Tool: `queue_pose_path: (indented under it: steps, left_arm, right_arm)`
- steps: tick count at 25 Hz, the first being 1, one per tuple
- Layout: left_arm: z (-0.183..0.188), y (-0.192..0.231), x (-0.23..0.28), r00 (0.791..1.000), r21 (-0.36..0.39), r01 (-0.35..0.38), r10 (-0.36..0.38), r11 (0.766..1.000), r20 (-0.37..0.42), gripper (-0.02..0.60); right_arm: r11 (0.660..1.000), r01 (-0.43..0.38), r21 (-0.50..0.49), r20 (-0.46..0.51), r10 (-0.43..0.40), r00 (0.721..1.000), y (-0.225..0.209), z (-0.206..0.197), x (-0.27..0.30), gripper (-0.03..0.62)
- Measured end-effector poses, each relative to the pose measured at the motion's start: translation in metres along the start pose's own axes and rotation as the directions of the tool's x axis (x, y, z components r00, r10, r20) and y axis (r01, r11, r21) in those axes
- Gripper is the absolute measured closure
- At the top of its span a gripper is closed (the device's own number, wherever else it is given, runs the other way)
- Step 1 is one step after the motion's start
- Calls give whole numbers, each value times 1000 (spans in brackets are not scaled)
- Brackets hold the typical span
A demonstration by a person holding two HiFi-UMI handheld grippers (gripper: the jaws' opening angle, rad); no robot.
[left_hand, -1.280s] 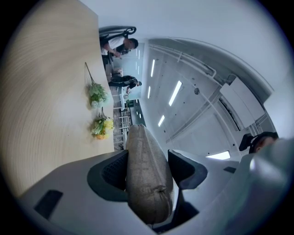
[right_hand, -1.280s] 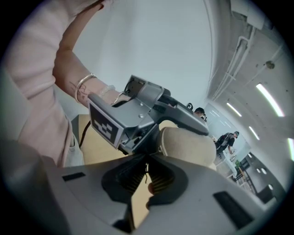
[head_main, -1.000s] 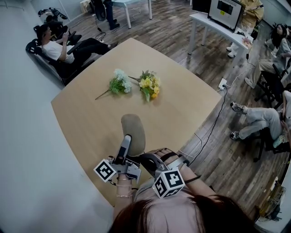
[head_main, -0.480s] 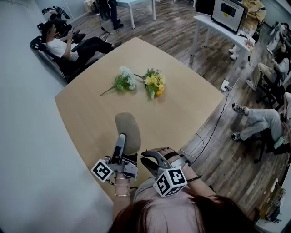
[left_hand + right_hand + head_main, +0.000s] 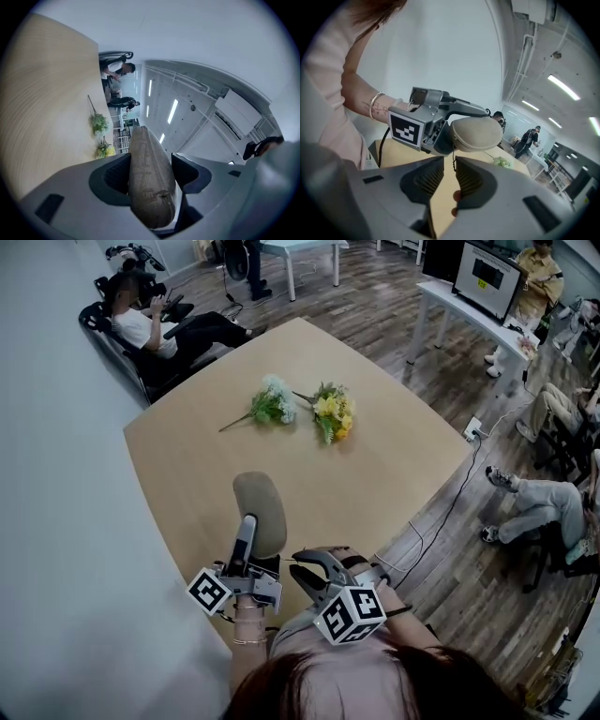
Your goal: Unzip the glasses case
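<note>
1. Pale plain wall [image 5: 66, 521] along the left.
2. Dark wood-plank floor [image 5: 469, 549] at right.
3. White desk [image 5: 441, 301] with monitor [image 5: 487, 276] at back.
4. Strip lights [image 5: 173, 110] overhead.

A pale wooden table [image 5: 394, 474] is set on a wood-plank floor [image 5: 469, 568]. Two bouquets are laid near each other on its far part: a white-and-green bouquet [image 5: 272, 404] and a yellow bouquet [image 5: 333, 412]. Beyond it, a white desk [image 5: 469, 317] is topped by a monitor [image 5: 487, 276]. A seated person [image 5: 155, 324] is seen past the far left corner.
</note>
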State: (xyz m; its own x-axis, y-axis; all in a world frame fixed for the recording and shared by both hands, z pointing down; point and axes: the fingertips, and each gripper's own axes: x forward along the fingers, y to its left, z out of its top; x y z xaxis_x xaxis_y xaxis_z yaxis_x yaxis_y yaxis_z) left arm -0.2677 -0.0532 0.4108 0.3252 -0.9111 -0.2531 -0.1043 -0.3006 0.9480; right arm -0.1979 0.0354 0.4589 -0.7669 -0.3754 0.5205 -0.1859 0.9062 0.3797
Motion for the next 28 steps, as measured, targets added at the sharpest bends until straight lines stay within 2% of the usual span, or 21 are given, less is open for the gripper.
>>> queue_pose_path:
  steps: [8,17,23,28]
  left_arm:
    - [-11,-9,2,998,32,-11,9,999,58,313]
    - [-53,-21,17,996,50,-19,15,999,90,313]
    - [-75,-27,23,992,70,-28,19,997,124,313]
    - [-84,-41,22,986,93,-22,7,995,166,313]
  right_arm:
    - [999,-43,15,54,42,998,-11,-6,-17,506]
    - [998,-57,40,99,52,994,-32,-32,-55,502]
    - [987,-81,136,153,59,986,-47,-51,-85,499]
    - [979,-57,196,151,27,988,-69,-77,-112,493]
